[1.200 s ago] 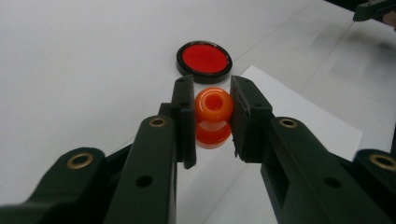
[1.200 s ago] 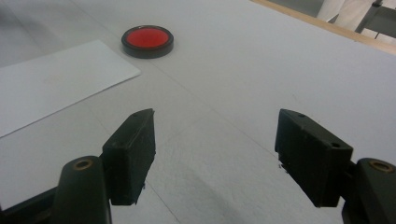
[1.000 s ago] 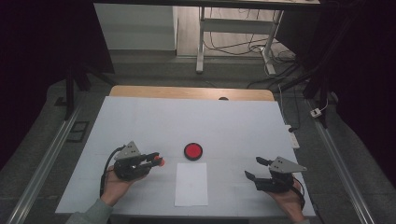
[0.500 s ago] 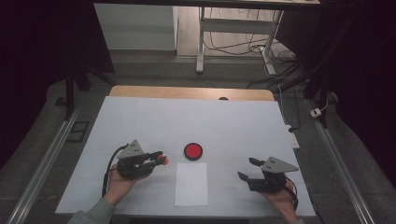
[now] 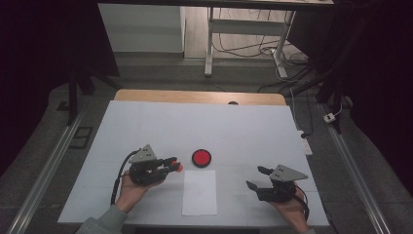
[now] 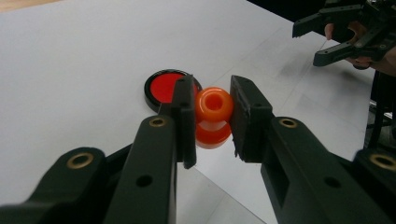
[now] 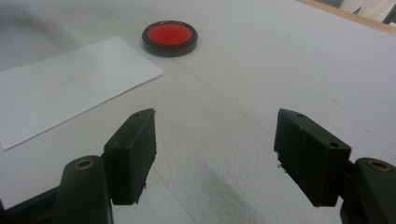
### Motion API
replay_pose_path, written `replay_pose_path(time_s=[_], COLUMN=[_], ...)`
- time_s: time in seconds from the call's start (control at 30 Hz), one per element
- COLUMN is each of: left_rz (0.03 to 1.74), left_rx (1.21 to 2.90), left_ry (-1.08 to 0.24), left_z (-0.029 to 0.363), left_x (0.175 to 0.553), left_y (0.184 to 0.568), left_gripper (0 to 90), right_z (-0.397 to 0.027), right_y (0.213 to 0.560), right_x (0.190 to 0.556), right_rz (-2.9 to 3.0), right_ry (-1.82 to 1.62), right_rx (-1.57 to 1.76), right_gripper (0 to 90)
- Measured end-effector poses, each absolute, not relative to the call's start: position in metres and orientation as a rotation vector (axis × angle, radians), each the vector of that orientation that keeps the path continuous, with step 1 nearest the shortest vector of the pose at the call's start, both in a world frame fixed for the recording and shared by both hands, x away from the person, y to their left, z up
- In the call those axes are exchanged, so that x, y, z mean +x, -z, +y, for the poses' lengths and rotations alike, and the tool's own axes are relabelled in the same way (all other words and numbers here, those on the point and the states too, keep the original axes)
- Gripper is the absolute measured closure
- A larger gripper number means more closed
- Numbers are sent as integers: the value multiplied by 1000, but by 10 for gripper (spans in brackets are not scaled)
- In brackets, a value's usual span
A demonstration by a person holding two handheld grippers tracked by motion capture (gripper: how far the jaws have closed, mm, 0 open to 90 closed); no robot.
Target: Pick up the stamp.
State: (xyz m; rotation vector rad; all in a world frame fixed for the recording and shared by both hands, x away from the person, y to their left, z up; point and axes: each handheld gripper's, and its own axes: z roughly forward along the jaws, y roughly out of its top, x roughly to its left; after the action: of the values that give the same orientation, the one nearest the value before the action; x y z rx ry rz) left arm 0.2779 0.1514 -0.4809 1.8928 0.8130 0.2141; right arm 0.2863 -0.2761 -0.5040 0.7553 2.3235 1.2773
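The left gripper [image 5: 171, 165] is clamped on an orange spool-shaped piece [image 6: 213, 116], with the red round pad [image 5: 201, 158] just beyond its tips. A white paper sheet [image 5: 199, 191] lies between both grippers. The right gripper [image 5: 257, 177] rests with jaws wide apart, holding nothing

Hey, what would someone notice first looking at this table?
The orange stamp, clamped in the left gripper just left of the red ink pad at the table's middle. Below the pad lies a white sheet; the right gripper hovers open on its right.
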Motion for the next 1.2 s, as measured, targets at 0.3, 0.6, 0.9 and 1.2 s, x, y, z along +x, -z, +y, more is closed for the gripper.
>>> replay_pose_path(time_s=[0.3, 0.6, 0.9, 1.2], left_rz=[797, 773, 732, 700], left_rx=[1891, 1900, 1901, 1912], left_ry=[-197, -180, -163, -147], left_z=[143, 131, 114, 99], left_x=[279, 280, 280, 282], left_y=[480, 479, 474, 473], left_gripper=[722, 722, 722, 722], right_z=[-276, -276, -276, -277], right_y=[504, 504, 504, 504], right_x=[286, 286, 286, 286], right_rz=[2322, 2321, 2323, 2320], right_ry=[-1270, -1266, -1265, -1263], right_rx=[757, 753, 755, 753], right_gripper=[293, 295, 295, 295])
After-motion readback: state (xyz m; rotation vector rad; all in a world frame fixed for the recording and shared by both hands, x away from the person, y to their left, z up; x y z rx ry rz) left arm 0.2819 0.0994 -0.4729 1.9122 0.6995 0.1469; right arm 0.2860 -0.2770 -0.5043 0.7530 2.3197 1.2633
